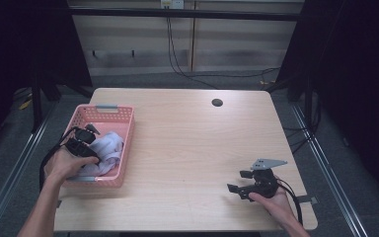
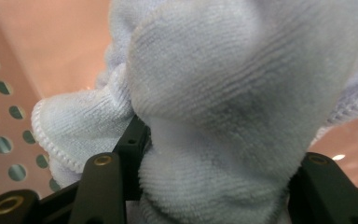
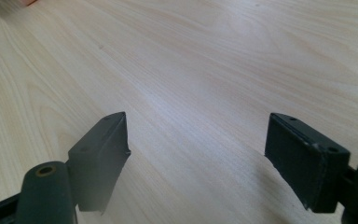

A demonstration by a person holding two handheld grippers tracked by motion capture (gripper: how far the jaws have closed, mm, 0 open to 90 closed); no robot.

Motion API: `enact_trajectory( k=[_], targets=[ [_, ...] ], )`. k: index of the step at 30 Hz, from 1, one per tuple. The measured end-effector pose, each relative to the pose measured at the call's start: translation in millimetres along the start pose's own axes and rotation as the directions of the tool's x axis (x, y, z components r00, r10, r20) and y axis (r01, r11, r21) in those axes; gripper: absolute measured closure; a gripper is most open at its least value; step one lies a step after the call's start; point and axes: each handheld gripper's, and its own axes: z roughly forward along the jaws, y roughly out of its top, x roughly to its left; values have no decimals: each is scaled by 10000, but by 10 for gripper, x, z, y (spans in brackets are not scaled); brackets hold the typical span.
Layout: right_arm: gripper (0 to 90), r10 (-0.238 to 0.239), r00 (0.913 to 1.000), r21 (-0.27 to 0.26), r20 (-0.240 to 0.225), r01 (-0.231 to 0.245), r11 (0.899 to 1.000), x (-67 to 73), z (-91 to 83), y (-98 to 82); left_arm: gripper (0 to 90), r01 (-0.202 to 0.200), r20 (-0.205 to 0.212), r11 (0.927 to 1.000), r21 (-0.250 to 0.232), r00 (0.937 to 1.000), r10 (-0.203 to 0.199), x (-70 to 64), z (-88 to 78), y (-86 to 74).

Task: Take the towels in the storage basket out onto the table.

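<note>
Pale wood table (image 1: 187,148) runs out from the person's edge, where the right gripper (image 1: 239,181) rests low on bare wood near the right corner, its jaws spread wide on nothing. At the left, the left gripper (image 1: 90,139) reaches into the one pink basket (image 1: 109,114), and its jaws are clenched on a bunched fold of the one white cloth (image 2: 223,93), which bulges up straight ahead of the fingers (image 2: 133,140) and lies heaped inside the basket. That makes the left hand (image 1: 69,165) much the nearer to the cloth, which I judge ready to lift out; beyond the basket lie only bare tabletop and one dark hole (image 1: 217,102).
</note>
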Motion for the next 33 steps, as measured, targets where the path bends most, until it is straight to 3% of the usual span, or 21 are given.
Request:
enact_trajectory(
  k=[7,9,15,16,17,18,20,23,25,28,33],
  targets=[
    [214,4,10000,-34,19,-4,10000,8,-5,8,478,209,541,9990,-389,9984,-188,62,-77,-32],
    [214,22,10000,-36,17,-22,10000,6,-8,7,478,309,829,9976,-614,9962,-257,92,-101,-50],
    [214,61,10000,-45,-8,-61,10000,7,-4,7,472,903,1168,9897,-1108,9901,-772,140,-193,-92],
    [214,46,10000,-50,-10,-46,10000,6,-5,6,471,805,1300,9911,-1060,9893,-665,143,-208,-100],
    [214,56,10000,-50,-2,-56,10000,11,-6,8,471,750,1293,9918,-1036,9897,-613,150,-224,-104],
    [214,43,10000,-42,1,-43,10000,10,-4,9,471,954,1303,9895,-1088,9882,-809,143,-235,-108],
    [214,66,10000,-56,-15,-66,10000,9,-4,9,469,794,1354,9888,-1262,9888,-621,157,-276,-111],
    [214,49,10000,-46,-10,-49,10000,11,-6,9,466,852,1550,9817,-1701,9862,-587,176,-367,-122],
    [214,65,10000,-89,-21,-65,9999,8,-10,9,464,1108,1602,9767,-1836,9837,-815,194,-426,-131],
    [212,108,9999,-105,-5,-108,9999,7,-13,9,464,1217,1423,9760,-1806,9851,-965,213,-484,-145],
    [211,116,9999,-95,18,-116,9999,6,-13,9,462,1192,1715,9747,-1891,9814,-867,227,-564,-162]
  ],
)
